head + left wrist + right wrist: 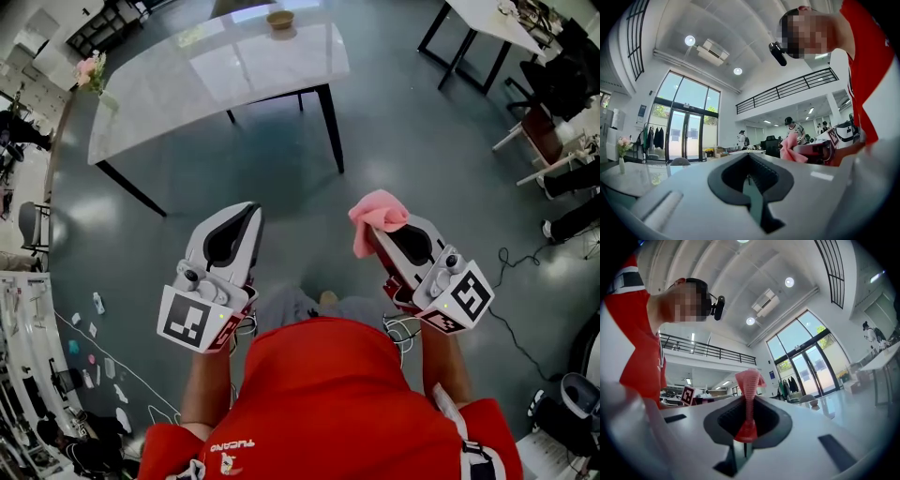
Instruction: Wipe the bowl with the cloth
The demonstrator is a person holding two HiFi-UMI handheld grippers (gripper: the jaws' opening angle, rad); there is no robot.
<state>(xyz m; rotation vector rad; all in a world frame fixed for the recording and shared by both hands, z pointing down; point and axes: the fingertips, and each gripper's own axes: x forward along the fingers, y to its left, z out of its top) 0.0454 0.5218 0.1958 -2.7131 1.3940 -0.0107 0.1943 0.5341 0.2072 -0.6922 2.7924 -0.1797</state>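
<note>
Left tongs (247, 214) closed, empty; right tongs (382, 236) pinch the cloth (378, 216).

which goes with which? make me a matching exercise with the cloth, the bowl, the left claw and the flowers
Things:
1. pink fabric cloth
2. small tan round bowl
3. left claw
4. pink flowers in a vase

States and places:
A. at the left corner of the white marble-look table
B. shut, with nothing in it
C. pinched in the right claw
D. at the table's far edge

Pairs: 1-C, 2-D, 3-B, 4-A
</note>
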